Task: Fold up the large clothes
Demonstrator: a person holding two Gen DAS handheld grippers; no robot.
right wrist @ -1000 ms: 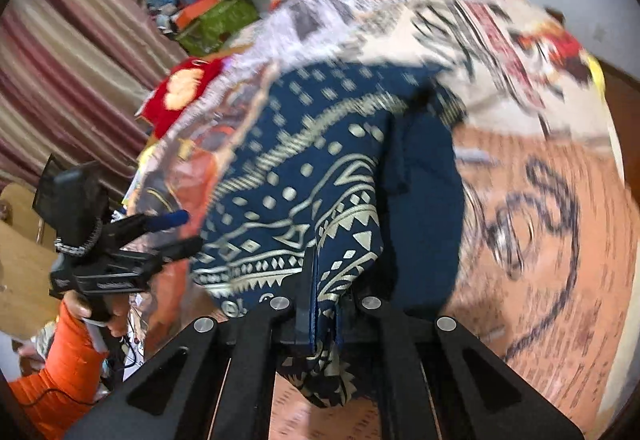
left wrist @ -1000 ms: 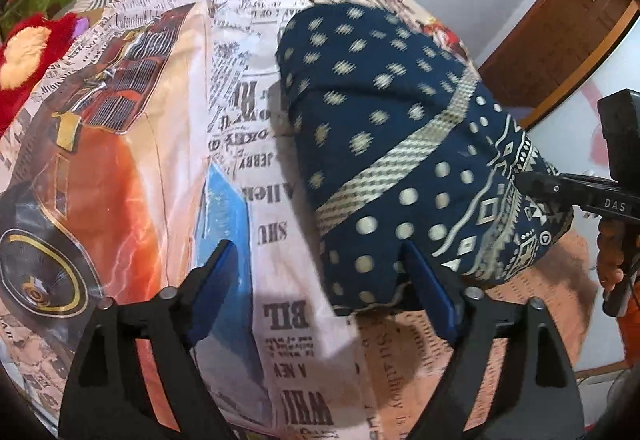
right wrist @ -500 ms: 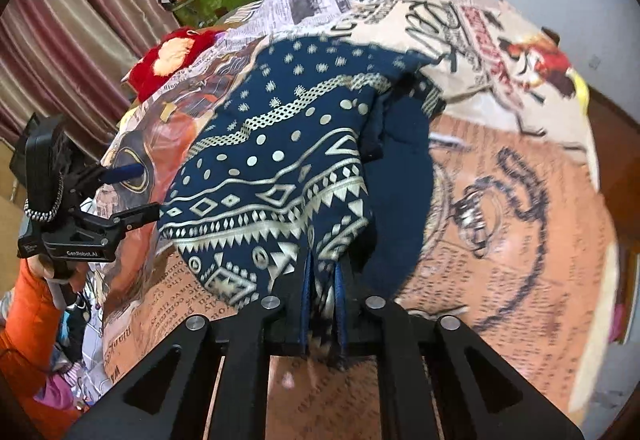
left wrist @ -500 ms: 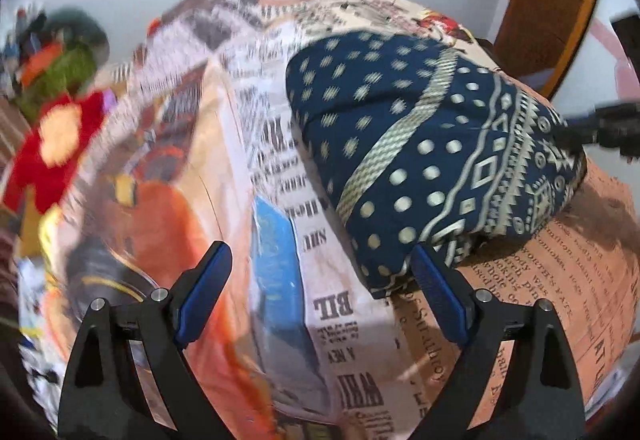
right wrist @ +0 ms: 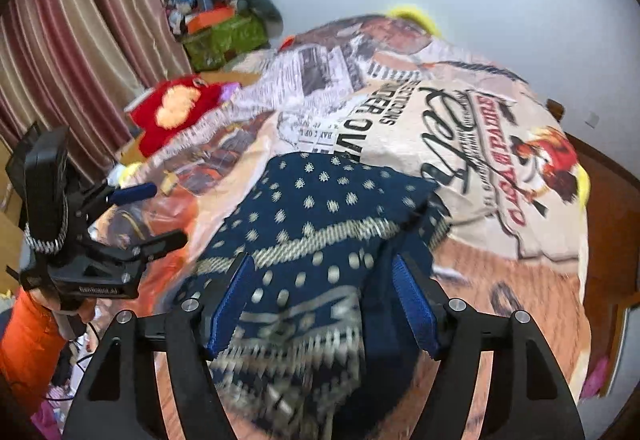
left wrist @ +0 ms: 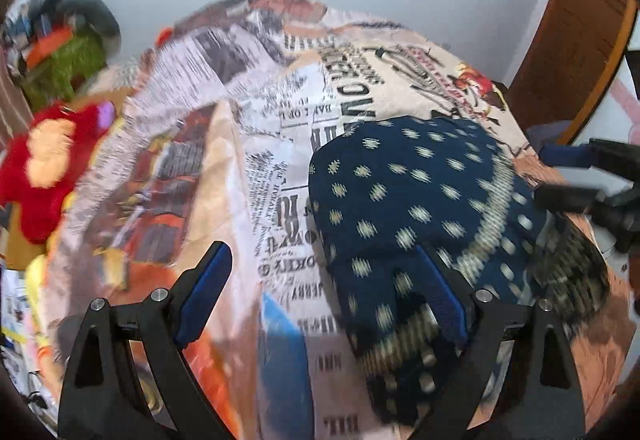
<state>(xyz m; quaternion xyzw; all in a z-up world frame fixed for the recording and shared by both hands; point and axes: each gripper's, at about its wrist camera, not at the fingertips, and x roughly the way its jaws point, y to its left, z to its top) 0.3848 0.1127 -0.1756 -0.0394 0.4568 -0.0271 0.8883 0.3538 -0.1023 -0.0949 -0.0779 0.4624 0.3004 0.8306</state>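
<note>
a: what changed just now?

b: i let go. my right gripper (right wrist: 324,304) was pinched on the near hem of the cloth (right wrist: 320,240) a second ago; its jaws have just been opening, and now the blue pads (right wrist: 230,304) stand apart with the patterned hem lying loose between and below them, nothing pressing on it that i can see.

a: and the left?

b: the left gripper (left wrist: 320,296) is spread wide, as it was before, and holds nothing. its right pad (left wrist: 442,296) sits in front of the cloth's edge, the other over the bedspread (left wrist: 260,176). both views are blurred and show more wall than before, so i read both hands as pulling up and back.

a: where's the cloth now?

b: folded into a compact dark blue bundle, dotted half toward the wall, banded half nearest me, lying flat on the bedspread near its front. in the left view i see the right gripper (left wrist: 580,176) at the bundle's far side, apart from it.

a: so the fold's done?

b: i'd judge this fold is laid and released. the right edge looks a bit ragged, with a plain dark layer showing past the pattern. whether it needs another fold or a tidy, i can't tell from here.
</note>
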